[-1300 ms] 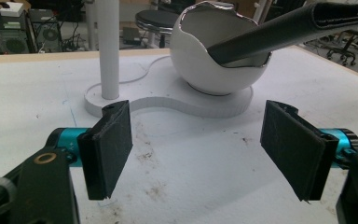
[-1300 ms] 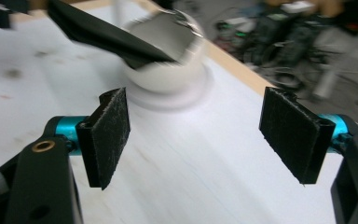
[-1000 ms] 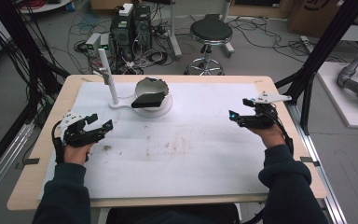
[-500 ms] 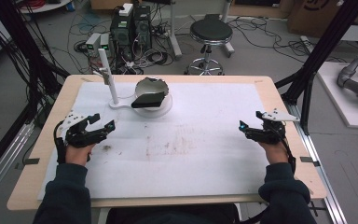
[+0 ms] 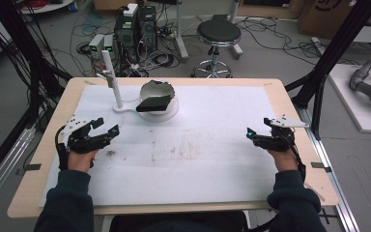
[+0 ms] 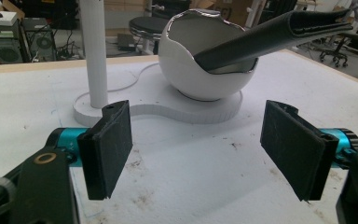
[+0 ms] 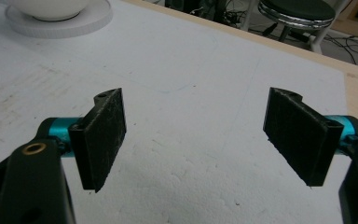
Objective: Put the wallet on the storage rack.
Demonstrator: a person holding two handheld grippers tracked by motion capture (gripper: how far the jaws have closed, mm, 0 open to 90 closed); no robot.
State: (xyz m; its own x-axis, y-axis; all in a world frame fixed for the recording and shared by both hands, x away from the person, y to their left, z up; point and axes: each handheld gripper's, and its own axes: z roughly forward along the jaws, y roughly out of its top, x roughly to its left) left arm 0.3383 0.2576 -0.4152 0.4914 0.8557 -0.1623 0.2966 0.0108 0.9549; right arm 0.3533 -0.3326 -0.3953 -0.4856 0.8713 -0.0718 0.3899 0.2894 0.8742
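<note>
Two open claws [image 5: 105,131] [image 5: 249,135], one white bowl [image 5: 157,92].

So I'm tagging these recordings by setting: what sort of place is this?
Most likely a robotics or engineering lab, not a home. Computer towers stand in tangled cables on the floor beyond the table, black frame struts flank it, and a grey robot arm lies at the right.

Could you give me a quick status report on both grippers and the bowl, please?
Left gripper open, empty. Right gripper open, empty. Black pouch leaning in the white bowl, untouched. Nothing between left gripper and bowl.
</note>
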